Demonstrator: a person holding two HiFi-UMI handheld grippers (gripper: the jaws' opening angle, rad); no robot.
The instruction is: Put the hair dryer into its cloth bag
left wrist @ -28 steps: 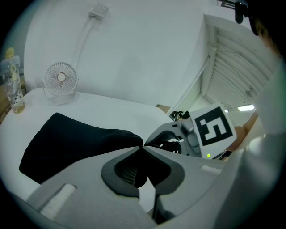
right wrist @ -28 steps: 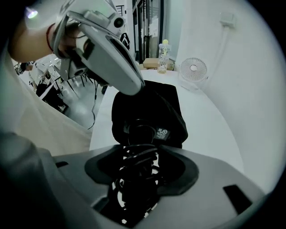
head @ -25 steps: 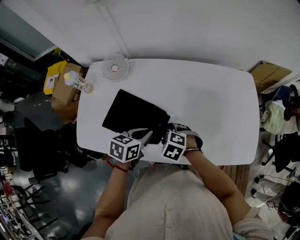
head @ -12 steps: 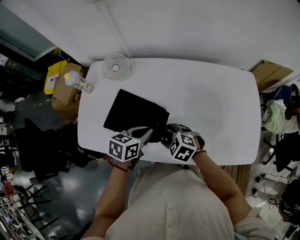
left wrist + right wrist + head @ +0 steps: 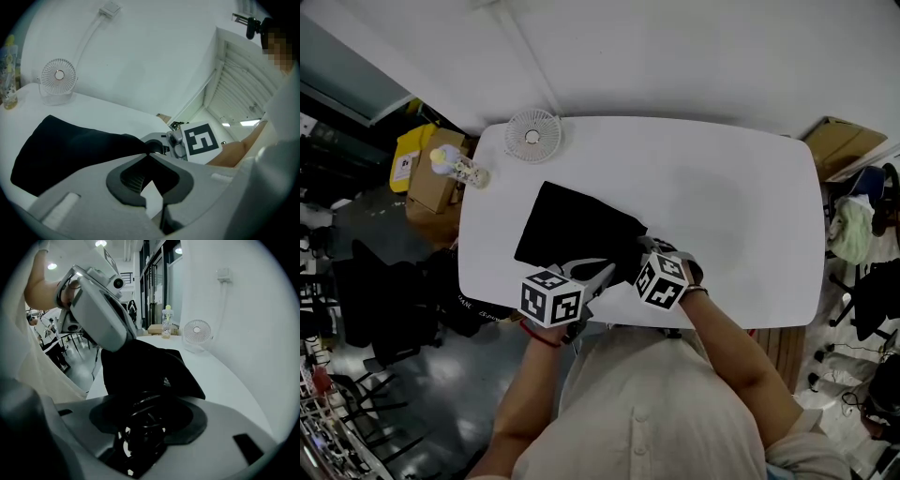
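Note:
The black cloth bag (image 5: 572,230) lies flat on the white table (image 5: 731,206), its mouth toward me. My left gripper (image 5: 602,273) is shut on the near edge of the bag (image 5: 150,366) and lifts it a little; in the left gripper view the cloth (image 5: 70,150) runs right up to the closed jaws of the left gripper (image 5: 149,153). My right gripper (image 5: 639,260) sits just right of it at the bag's mouth. Its jaws stand wide around the black hair dryer (image 5: 143,427) with its coiled cord. Most of the dryer is hidden in dark cloth.
A small white desk fan (image 5: 532,134) stands at the table's far left corner, a clear bottle (image 5: 455,166) at the left edge. Cardboard boxes (image 5: 431,173) and chairs crowd the floor left of the table. A wall runs behind the table.
My right gripper has moved a little up and to the right, closer to the bag's mouth. The left gripper keeps its hold on the bag's edge.

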